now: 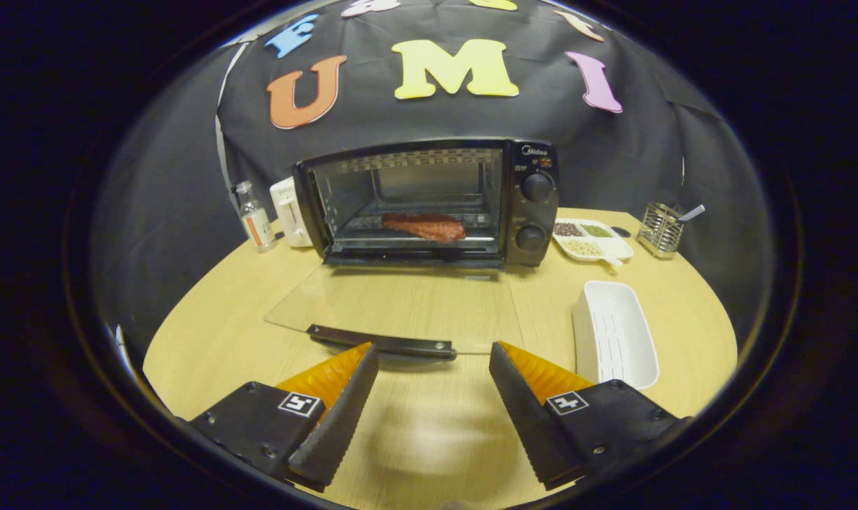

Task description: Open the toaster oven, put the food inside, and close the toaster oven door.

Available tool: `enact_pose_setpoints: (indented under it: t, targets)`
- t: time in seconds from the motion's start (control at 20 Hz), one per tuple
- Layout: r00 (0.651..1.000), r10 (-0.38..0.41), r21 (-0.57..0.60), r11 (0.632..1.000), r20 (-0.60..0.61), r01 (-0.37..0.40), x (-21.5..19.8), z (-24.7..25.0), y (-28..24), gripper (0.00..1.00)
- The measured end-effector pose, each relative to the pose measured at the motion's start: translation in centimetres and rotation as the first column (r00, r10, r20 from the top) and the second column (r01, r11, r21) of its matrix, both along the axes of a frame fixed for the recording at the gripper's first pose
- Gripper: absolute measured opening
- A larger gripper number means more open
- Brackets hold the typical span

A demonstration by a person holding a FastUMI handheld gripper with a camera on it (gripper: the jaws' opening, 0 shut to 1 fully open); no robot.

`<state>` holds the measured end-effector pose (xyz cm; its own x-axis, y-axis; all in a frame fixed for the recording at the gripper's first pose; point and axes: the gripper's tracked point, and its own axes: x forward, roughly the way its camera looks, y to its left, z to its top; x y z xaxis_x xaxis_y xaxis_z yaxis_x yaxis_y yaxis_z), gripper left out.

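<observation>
A black toaster oven (429, 202) stands at the back of the wooden table, its glass door (400, 304) folded down flat toward me. The door's black handle (382, 342) lies just ahead of my left fingertip. Inside, on the oven rack, rests a reddish-brown slab of food (424, 227). My gripper (433, 358) hovers over the table in front of the door, open, with nothing between its orange-and-black fingers (343, 397).
A white empty tray (616, 333) lies just beyond my right finger. Right of the oven are a divided dish of seeds (590, 239) and a wire utensil holder (660, 228). Left of the oven stand a small bottle (255, 218) and a white appliance (289, 211).
</observation>
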<state>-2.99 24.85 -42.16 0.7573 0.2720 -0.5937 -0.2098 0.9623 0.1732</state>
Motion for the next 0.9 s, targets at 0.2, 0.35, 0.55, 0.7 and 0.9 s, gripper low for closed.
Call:
enact_pose_setpoints:
  t: [0.2, 0.35, 0.55, 0.7, 0.9]
  targets:
    - [0.999, 0.015, -0.019, 1.0, -0.036, -0.016, 0.0, -2.4, 2.0, 1.0]
    - [0.998, 0.021, -0.017, 1.0, -0.066, -0.022, 0.2, -3.8, 3.3, 1.0]
    - [0.998, 0.022, -0.018, 1.0, -0.057, -0.023, 0.9, -3.9, 4.2, 1.0]
    - [0.998, 0.01, 0.015, 1.0, -0.068, -0.009, 0.8, -3.4, 4.4, 1.0]
    - [0.998, 0.009, 0.035, 0.999, -0.058, -0.007, 1.1, -1.2, 4.4, 1.0]
